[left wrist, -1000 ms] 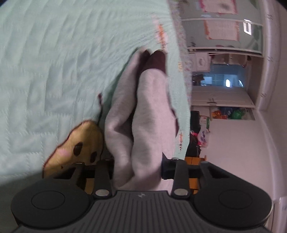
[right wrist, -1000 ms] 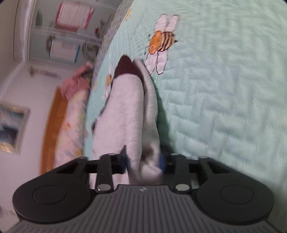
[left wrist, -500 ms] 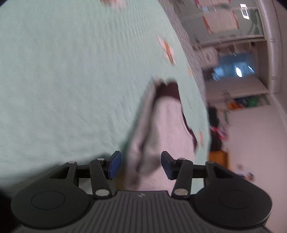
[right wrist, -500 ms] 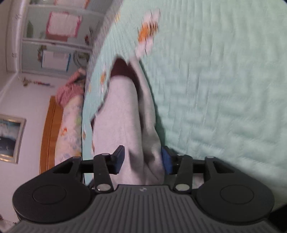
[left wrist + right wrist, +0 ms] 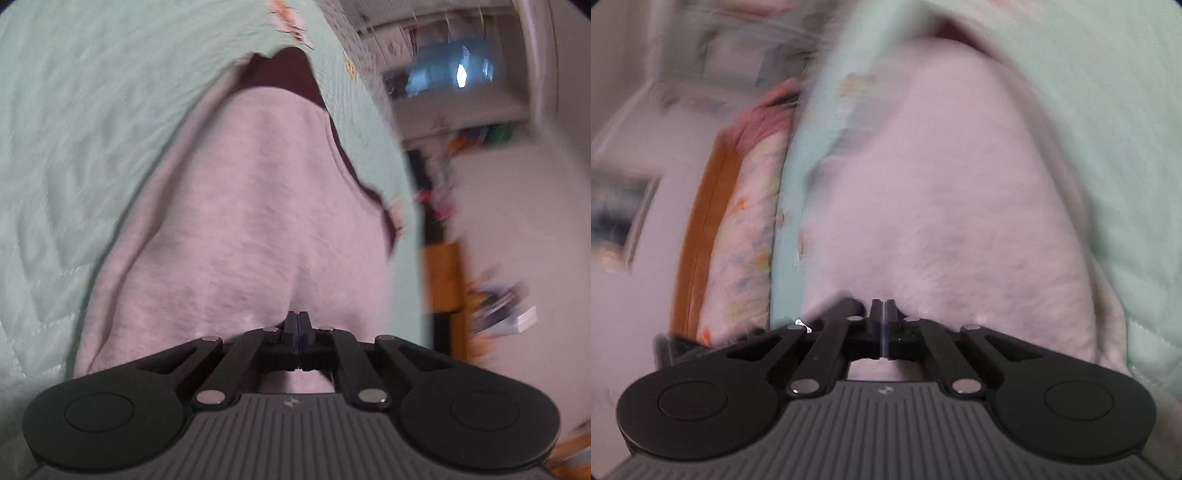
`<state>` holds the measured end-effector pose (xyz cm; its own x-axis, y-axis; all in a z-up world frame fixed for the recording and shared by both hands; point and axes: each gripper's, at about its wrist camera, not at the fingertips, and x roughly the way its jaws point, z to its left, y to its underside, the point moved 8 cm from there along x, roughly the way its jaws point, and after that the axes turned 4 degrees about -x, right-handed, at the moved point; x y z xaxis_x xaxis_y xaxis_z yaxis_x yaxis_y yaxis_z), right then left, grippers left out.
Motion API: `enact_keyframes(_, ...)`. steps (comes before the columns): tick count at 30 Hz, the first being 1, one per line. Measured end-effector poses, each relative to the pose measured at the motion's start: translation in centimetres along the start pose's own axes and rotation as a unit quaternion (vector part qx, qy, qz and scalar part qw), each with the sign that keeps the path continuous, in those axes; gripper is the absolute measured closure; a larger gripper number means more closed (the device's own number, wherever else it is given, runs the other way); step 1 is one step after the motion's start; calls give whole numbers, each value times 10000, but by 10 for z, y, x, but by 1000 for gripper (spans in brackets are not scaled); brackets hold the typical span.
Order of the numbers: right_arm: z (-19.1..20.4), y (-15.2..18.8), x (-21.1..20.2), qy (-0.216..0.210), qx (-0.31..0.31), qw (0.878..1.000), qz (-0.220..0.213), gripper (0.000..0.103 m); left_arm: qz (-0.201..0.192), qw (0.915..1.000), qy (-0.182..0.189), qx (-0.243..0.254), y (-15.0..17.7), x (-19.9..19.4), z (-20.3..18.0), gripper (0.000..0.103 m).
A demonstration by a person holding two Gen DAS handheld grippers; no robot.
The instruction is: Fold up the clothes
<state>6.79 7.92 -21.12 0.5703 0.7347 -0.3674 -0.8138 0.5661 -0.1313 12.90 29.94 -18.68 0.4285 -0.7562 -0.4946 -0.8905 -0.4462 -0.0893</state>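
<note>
A light grey sweatshirt (image 5: 258, 206) with dark maroon trim (image 5: 284, 74) lies stretched out on the mint green quilted bedspread (image 5: 74, 110). My left gripper (image 5: 299, 323) is shut on the near edge of the sweatshirt, and the cloth puckers toward its tips. In the right wrist view the same sweatshirt (image 5: 953, 192) fills the middle, blurred by motion. My right gripper (image 5: 882, 310) is shut on its near edge too. The part of the garment under both grippers is hidden.
The bedspread (image 5: 1126, 110) runs to the bed's edge. Beyond it are a wooden bed frame (image 5: 701, 229), a patterned sheet (image 5: 746, 229) and a pink bundle (image 5: 764, 118). In the left wrist view stand shelves and a window (image 5: 443, 74) and an orange piece of furniture (image 5: 443, 277).
Both grippers stood open around the bunched sweatshirt half a second ago; both have closed on it. The garment now looks spread wider and nearer, and both views have swung with blur.
</note>
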Motion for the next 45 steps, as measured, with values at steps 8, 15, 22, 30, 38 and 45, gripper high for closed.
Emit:
enact_keyframes(8,10,-6,-14,176,-342,9993,17,103,102,9987,-143,487,-5,-2,-11,99)
enact_keyframes(15,14,-13,-46,575,-493,9969,-228,103,-619,9902,-703,1037,-19,-77,-23,82)
enact_keyframes(22,57,12,-21,-246,-760,9968,87,95,297,9878,-186,1515,36,-36,-47,60)
enact_keyframes(30,20,23,9,388,-673,9948,666,103,728,9859,-668,1349,37,-8,1,99)
enact_keyframes(38,26,11,-22,242,-464,9975,470,103,890,9935,-480,513,22,-40,-12,91)
enact_keyframes(45,71,-32,-25,-244,-635,9976,-150,94,-5,9801,-628,1881,-16,-21,-94,38)
